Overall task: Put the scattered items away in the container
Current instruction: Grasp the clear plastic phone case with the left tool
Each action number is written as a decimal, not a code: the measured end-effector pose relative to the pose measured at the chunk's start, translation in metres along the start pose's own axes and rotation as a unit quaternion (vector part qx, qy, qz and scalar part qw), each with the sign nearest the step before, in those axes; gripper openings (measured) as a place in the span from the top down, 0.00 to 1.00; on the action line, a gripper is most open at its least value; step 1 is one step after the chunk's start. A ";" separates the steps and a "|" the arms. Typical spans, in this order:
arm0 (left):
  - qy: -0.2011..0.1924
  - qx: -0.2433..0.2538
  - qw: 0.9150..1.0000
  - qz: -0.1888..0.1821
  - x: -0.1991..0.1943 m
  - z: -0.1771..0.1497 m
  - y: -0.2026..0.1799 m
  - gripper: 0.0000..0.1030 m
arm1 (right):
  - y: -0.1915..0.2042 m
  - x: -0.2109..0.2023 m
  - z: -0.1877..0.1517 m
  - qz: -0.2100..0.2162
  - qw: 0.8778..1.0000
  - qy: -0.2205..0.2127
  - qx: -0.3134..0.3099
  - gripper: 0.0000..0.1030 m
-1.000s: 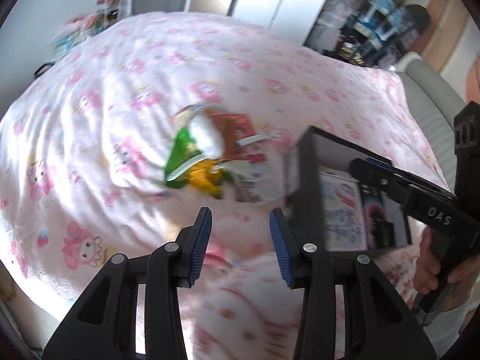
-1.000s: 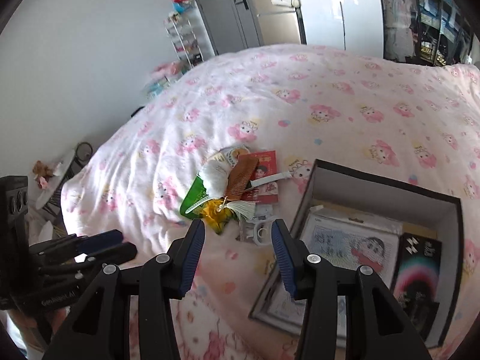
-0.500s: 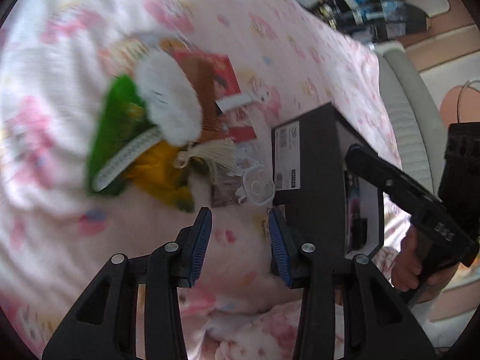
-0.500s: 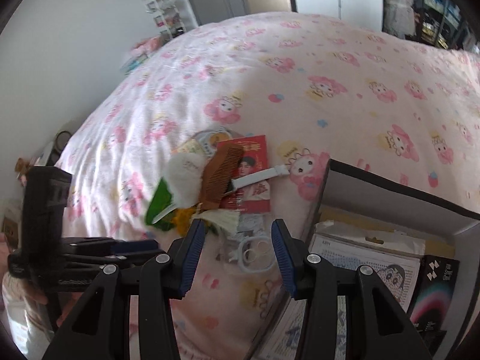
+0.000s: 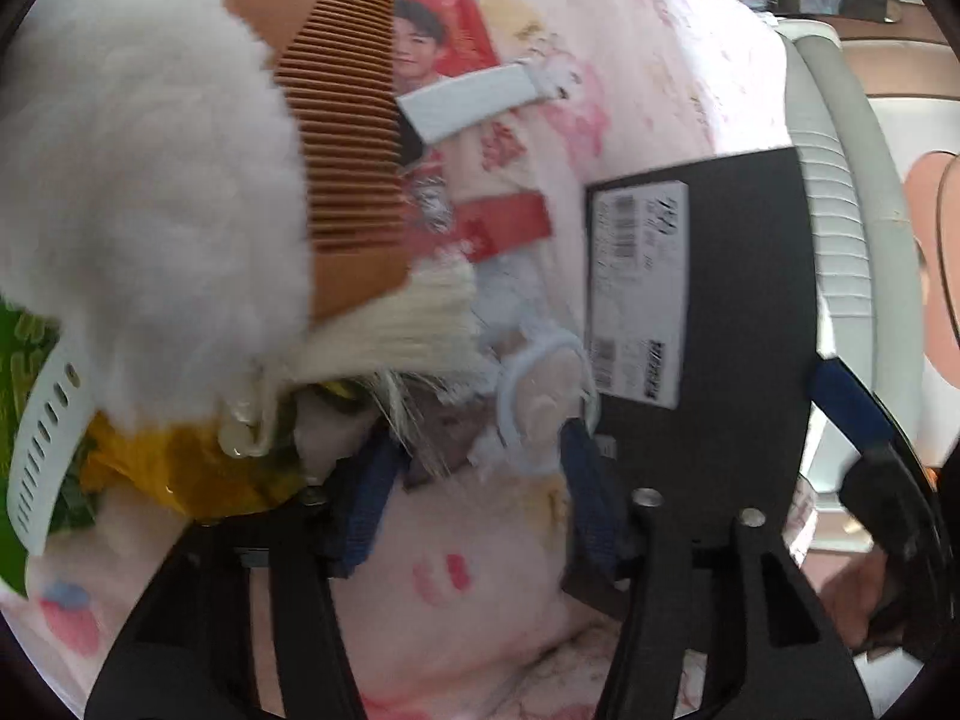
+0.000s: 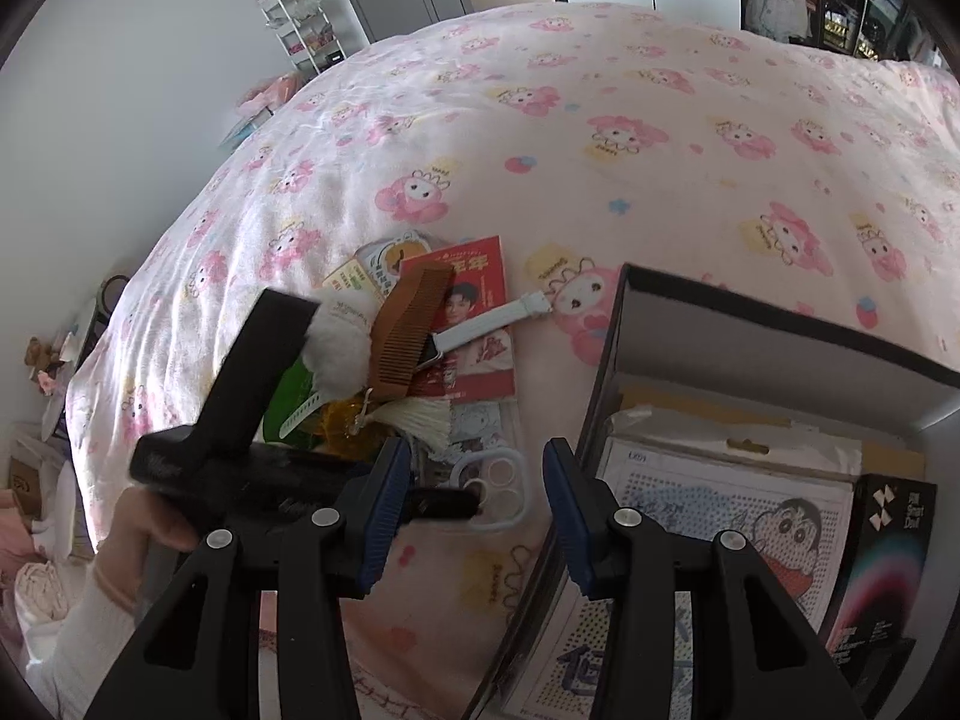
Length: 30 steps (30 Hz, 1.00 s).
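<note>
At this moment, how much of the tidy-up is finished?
Done: the black box holds only a few flat packets. In hand: nothing; the left gripper, jaws opening, reaches the clear phone case; right gripper empty. Left: the comb, white pom-pom, red card, strap and wrappers.

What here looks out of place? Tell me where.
The clutter: a brown comb, white fluffy puff, red card and clear phone case lie heaped on the bedspread beside the black box, not inside it.
</note>
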<state>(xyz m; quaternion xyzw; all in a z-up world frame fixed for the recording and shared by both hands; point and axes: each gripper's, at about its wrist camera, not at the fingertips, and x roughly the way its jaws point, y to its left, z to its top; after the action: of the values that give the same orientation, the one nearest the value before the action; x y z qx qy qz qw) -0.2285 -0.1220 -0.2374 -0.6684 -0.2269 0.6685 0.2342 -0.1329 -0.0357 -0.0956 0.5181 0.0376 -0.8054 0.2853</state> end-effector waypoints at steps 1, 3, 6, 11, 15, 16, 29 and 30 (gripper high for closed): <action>-0.003 0.001 1.000 -0.003 0.000 -0.002 0.000 0.61 | 0.002 0.001 0.000 0.000 1.000 0.001 -0.004 0.59; -0.016 0.003 1.000 -0.006 -0.005 -0.008 -0.003 0.65 | 0.003 0.003 0.001 0.002 1.000 0.006 -0.006 0.59; -0.052 0.007 0.999 0.005 -0.025 -0.023 -0.006 0.70 | 0.006 0.009 0.003 0.009 1.000 0.019 -0.006 0.59; -0.111 -0.021 0.994 0.005 -0.068 -0.061 0.006 0.79 | 0.023 0.023 0.004 0.041 0.997 0.054 -0.040 0.59; -0.126 -0.039 0.991 0.032 -0.078 -0.080 0.016 0.85 | 0.035 0.048 0.007 0.060 0.992 0.096 -0.050 0.59; -0.126 -0.041 0.990 0.035 -0.079 -0.074 0.027 0.85 | 0.038 0.052 0.007 0.057 0.992 0.101 -0.057 0.57; -0.126 -0.061 0.990 -0.027 -0.065 -0.062 0.045 0.89 | 0.046 0.118 -0.013 0.075 0.974 0.202 -0.065 0.48; -0.132 -0.058 0.989 -0.025 -0.070 -0.062 0.040 0.90 | 0.046 0.115 -0.013 0.081 0.975 0.198 -0.063 0.48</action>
<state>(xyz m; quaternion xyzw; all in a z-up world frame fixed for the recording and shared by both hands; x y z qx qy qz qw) -0.1668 -0.1975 -0.2075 -0.5812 -0.3110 0.7302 0.1795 -0.1340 -0.1180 -0.1890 0.6492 0.1023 -0.6574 0.3687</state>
